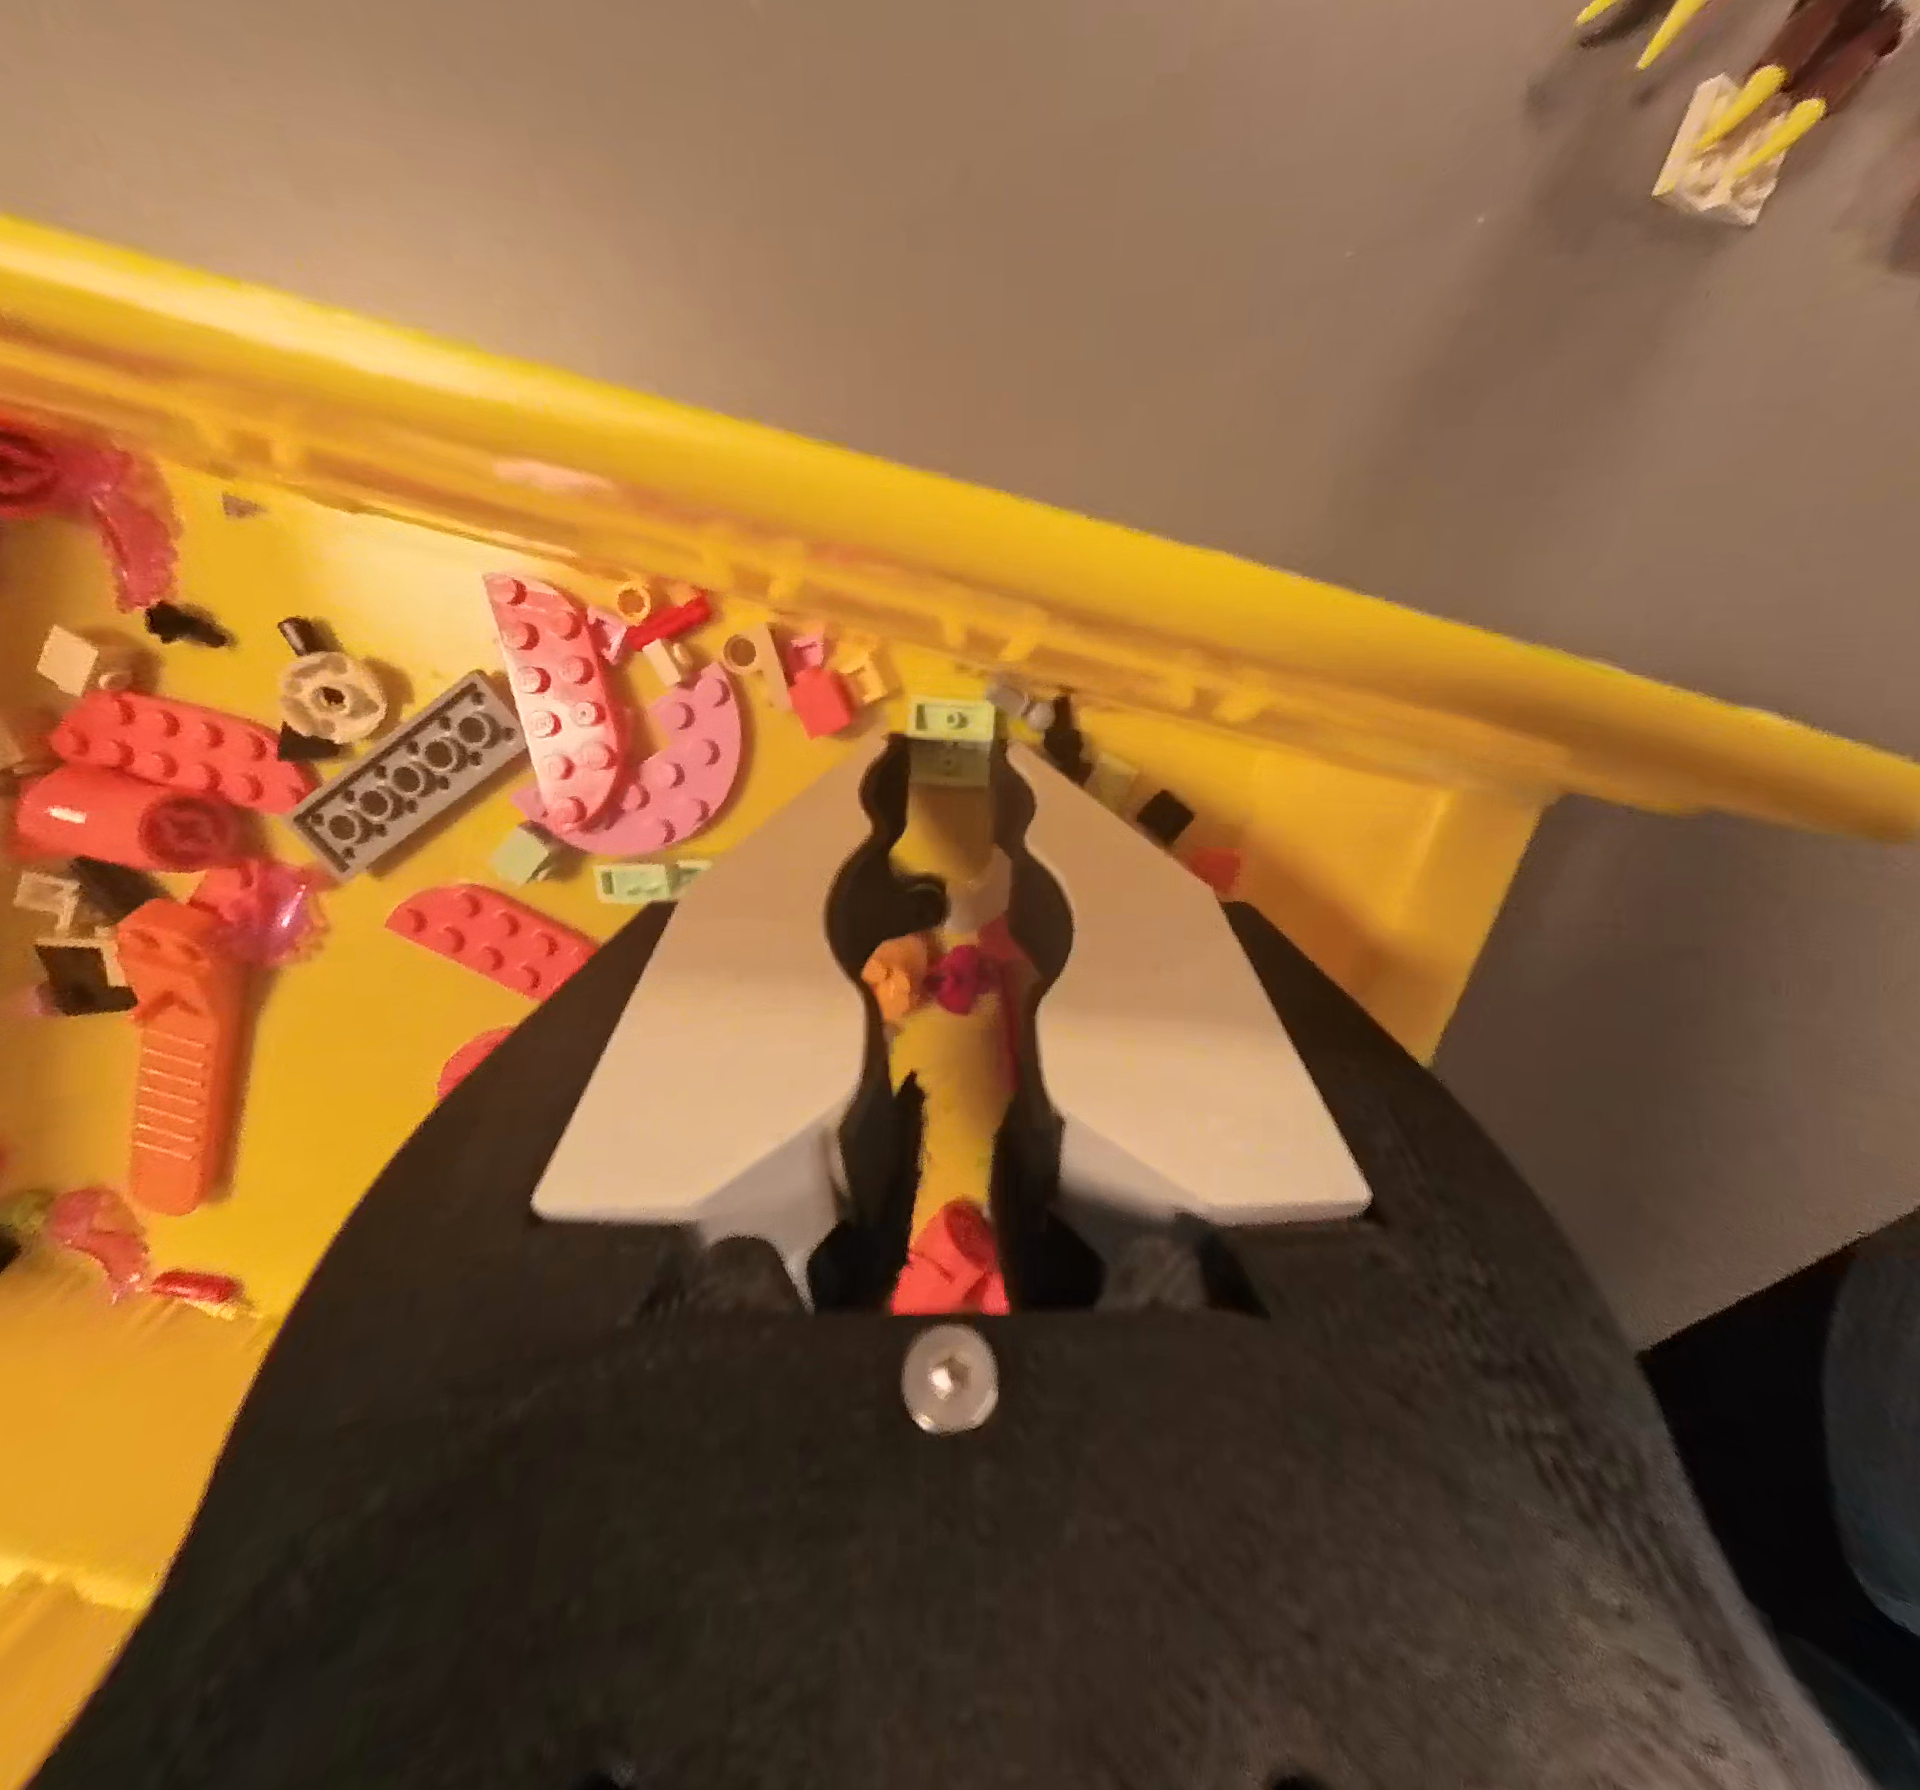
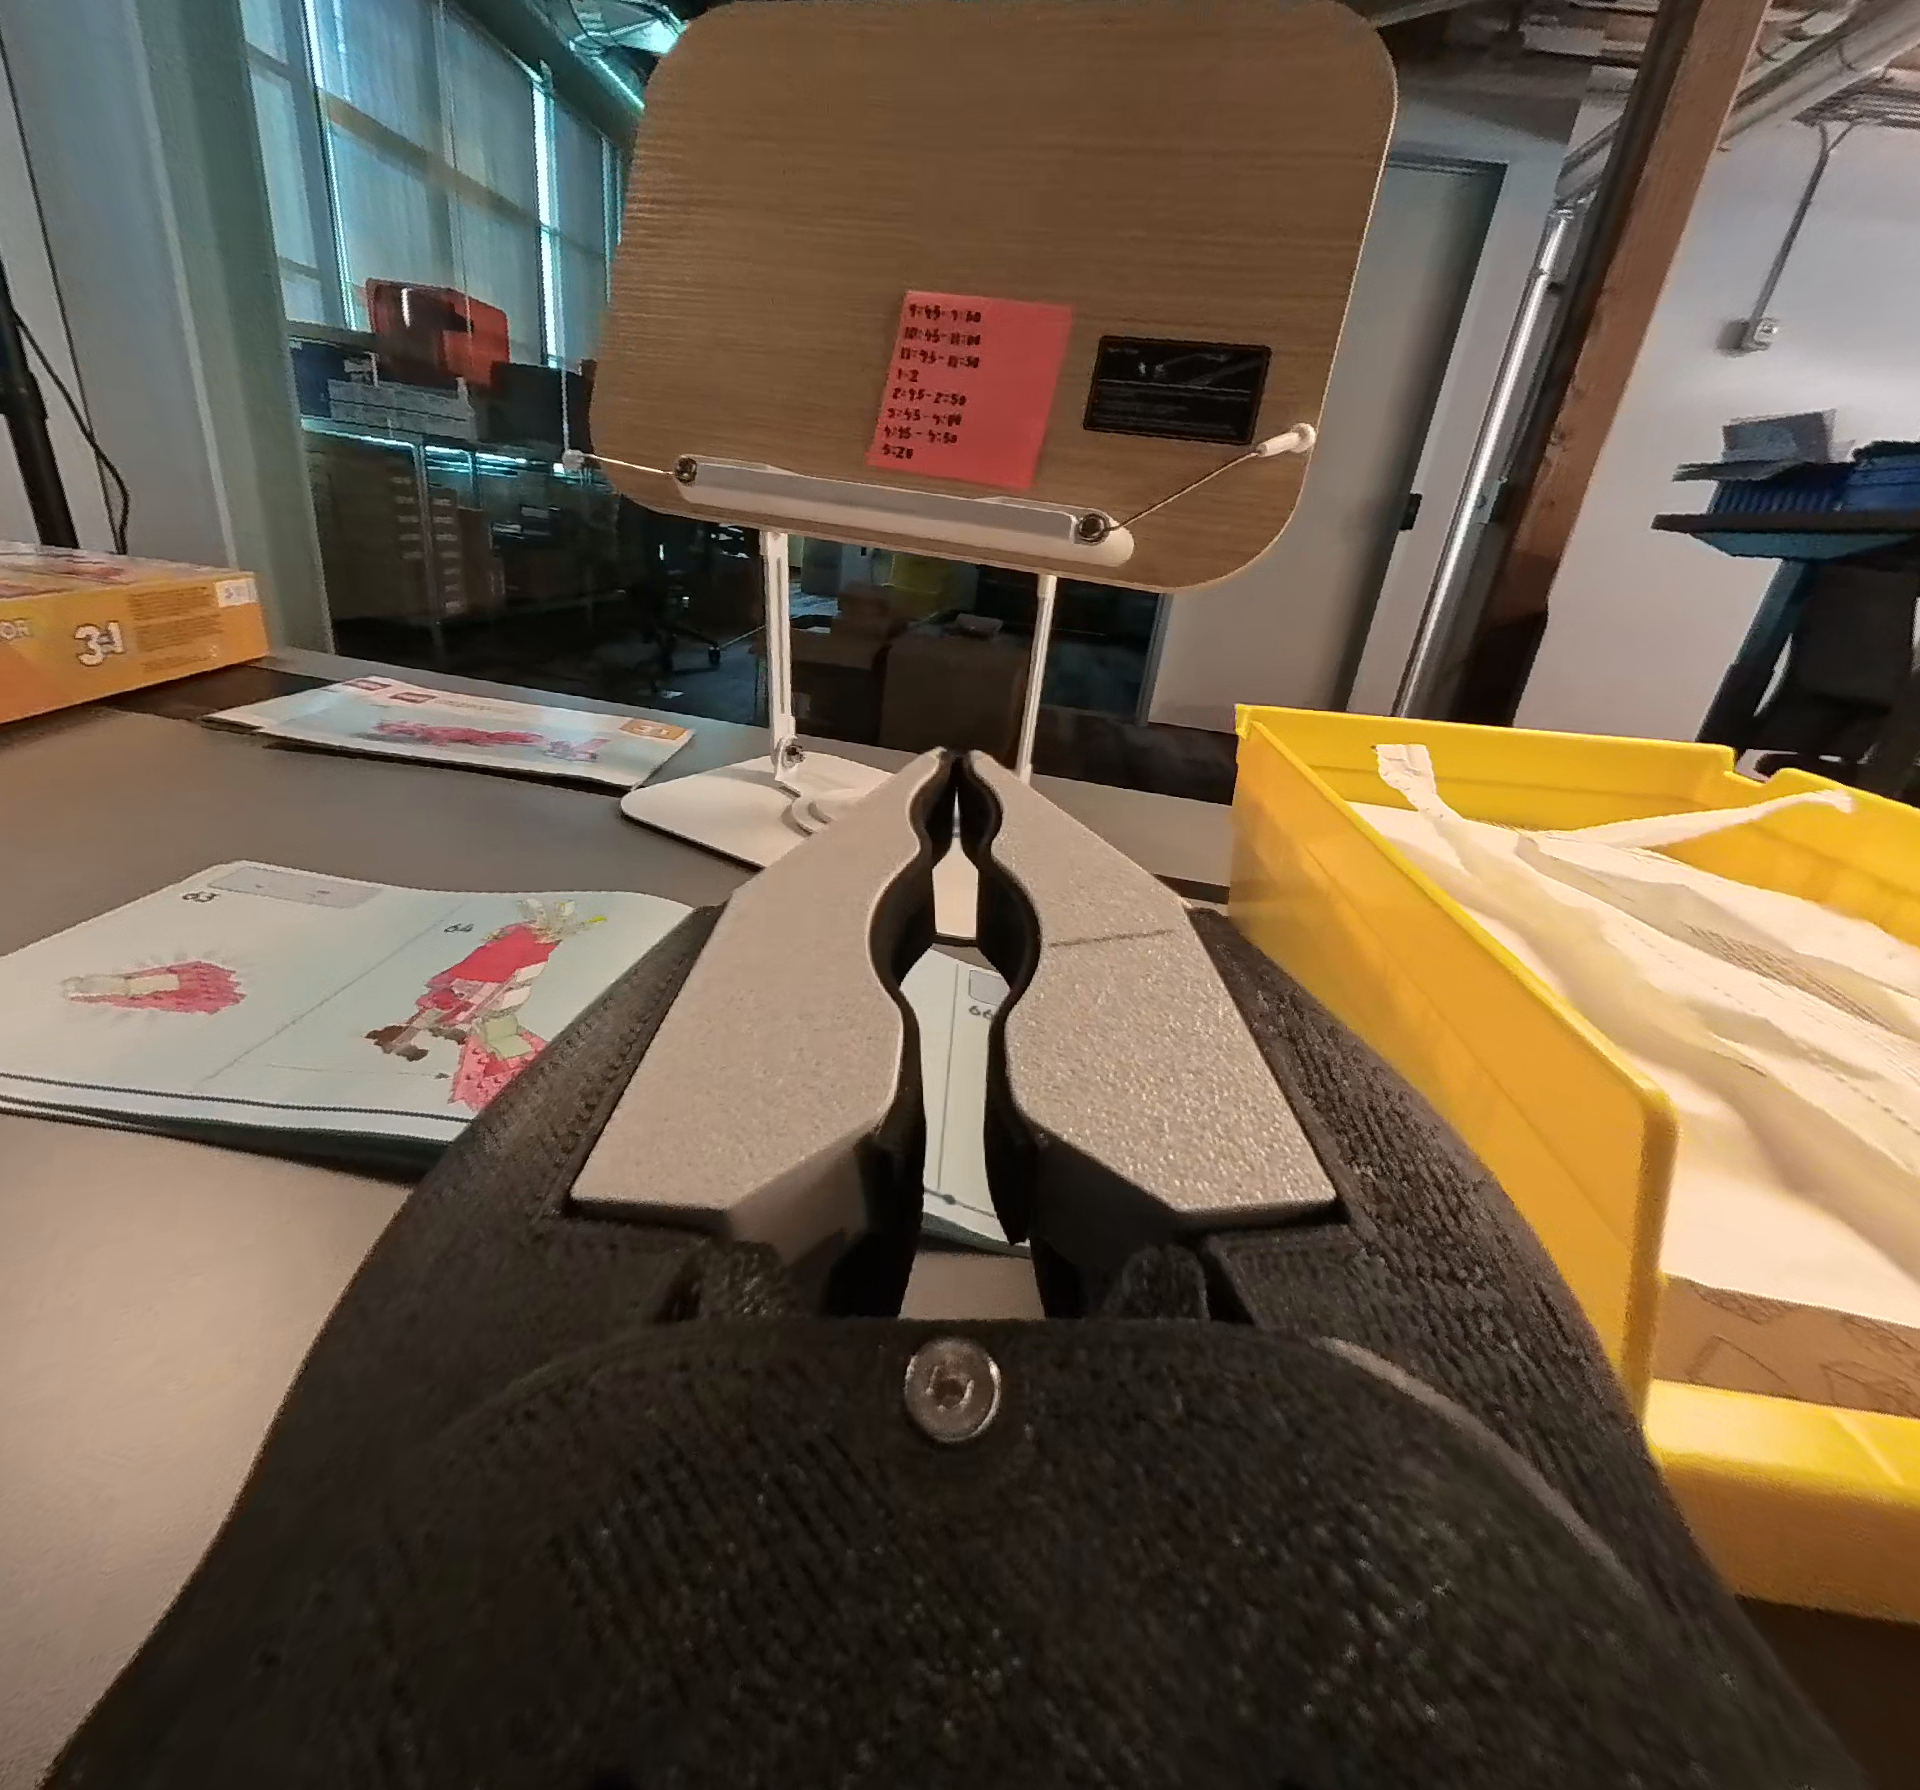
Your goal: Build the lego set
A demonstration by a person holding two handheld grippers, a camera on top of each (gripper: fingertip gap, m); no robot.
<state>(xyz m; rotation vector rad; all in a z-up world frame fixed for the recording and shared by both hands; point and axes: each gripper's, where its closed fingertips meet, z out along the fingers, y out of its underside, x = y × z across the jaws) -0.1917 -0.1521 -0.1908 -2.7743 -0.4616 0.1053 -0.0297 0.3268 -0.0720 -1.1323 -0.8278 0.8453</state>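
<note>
Left gripper (image 1: 948, 753): jaws narrow, clamping pale green brick (image 1: 948, 766) by yellow bin (image 1: 1143, 618) wall; right gripper (image 2: 958, 766): jaws together, empty, above booklet (image 2: 312, 992).

Handwriting fills a pink sticky note (image 2: 971, 390) on the wooden board (image 2: 935, 182), beside a black printed label (image 2: 1176, 395); the orange box (image 2: 114, 634) and booklets (image 2: 260, 992) carry print.
</note>
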